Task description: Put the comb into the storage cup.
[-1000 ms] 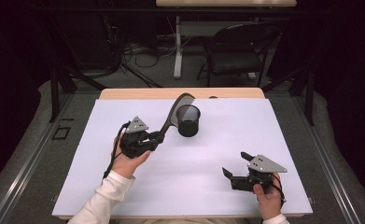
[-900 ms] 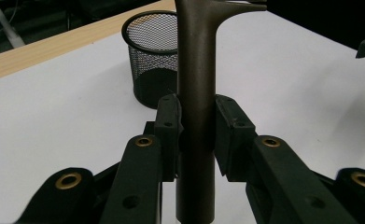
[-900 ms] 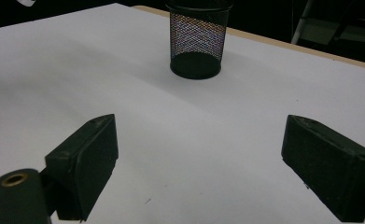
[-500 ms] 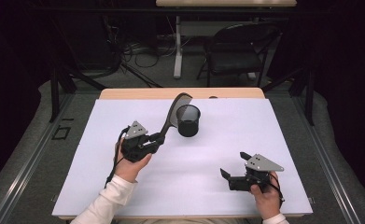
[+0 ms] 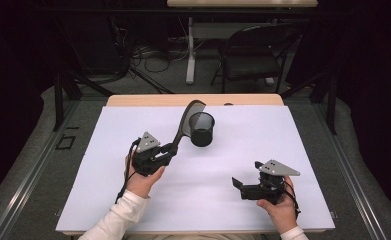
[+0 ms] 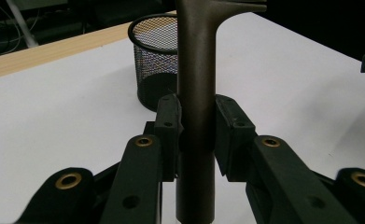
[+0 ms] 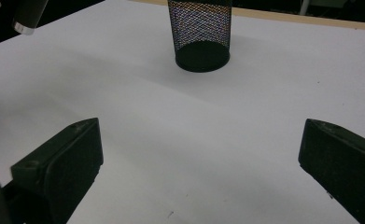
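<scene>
A dark spatula [image 5: 184, 124] is held up off the white table by its handle [image 6: 196, 93], with my left gripper [image 5: 169, 149] shut on it. Its blade reaches up beside the rim of a black mesh cup [image 5: 202, 129], which stands upright near the table's middle back. The same mesh cup [image 6: 154, 60] stands just behind the left jaws [image 6: 195, 126], and the mesh cup [image 7: 200, 32] also rises ahead of the right gripper. My right gripper [image 5: 239, 186] rests low at the front right, open, with bare table between its wide jaws [image 7: 196, 163].
The white sheet [image 5: 108, 165] covers most of the wooden table [image 5: 133, 100]. Behind the table stand a folding chair [image 5: 255, 55], a desk leg and cables on the floor. The spatula's handle end [image 7: 27, 16] shows at the upper left of the right gripper view.
The left gripper with the spatula has barely shifted. The right gripper has slid slightly left and toward the front.
</scene>
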`<move>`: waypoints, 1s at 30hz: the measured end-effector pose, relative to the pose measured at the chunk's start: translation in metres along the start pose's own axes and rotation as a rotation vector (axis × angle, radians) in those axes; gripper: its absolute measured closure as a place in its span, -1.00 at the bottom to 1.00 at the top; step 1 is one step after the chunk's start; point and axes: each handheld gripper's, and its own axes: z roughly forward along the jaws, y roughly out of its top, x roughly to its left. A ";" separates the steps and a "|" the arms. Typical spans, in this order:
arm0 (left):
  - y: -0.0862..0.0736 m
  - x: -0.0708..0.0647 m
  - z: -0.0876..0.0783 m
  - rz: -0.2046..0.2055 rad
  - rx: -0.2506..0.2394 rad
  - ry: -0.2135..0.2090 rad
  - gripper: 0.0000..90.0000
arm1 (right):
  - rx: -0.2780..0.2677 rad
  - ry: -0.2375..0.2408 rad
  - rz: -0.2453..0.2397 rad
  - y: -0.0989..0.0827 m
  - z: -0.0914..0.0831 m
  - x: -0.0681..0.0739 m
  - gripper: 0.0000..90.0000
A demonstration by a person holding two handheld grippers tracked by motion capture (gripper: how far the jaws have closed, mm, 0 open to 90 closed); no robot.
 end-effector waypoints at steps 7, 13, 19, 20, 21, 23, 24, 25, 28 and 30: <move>-0.002 -0.002 0.000 0.006 -0.014 0.007 0.61 | 0.025 0.004 0.060 0.013 0.004 0.002 -1.00; -0.003 -0.002 0.003 0.004 -0.003 0.010 0.61 | 0.055 0.022 0.071 0.021 0.009 0.001 -1.00; -0.005 -0.003 0.004 0.015 -0.001 0.012 0.61 | 0.088 0.064 0.102 0.030 0.014 -0.002 -0.96; -0.005 -0.003 0.004 0.016 0.000 0.013 0.61 | 0.091 0.063 0.098 0.033 0.015 -0.003 -0.95; -0.005 -0.003 0.004 0.017 -0.002 0.014 0.61 | 0.083 0.064 0.101 0.034 0.015 -0.002 -0.95; -0.005 -0.002 0.004 0.016 -0.002 0.013 0.61 | 0.092 0.068 0.099 0.039 0.016 -0.003 -0.92; -0.006 -0.002 0.004 0.015 -0.002 0.015 0.61 | 0.099 0.067 0.097 0.041 0.016 -0.003 -0.91; -0.006 -0.002 0.004 0.013 -0.005 0.016 0.61 | 0.104 0.069 0.097 0.043 0.017 -0.003 -0.91; -0.006 -0.001 0.004 0.012 0.000 0.014 0.61 | 0.118 0.075 0.097 0.050 0.021 -0.003 -0.89; -0.007 -0.002 0.005 0.014 0.004 0.013 0.61 | 0.121 0.081 0.105 0.053 0.023 -0.003 -0.88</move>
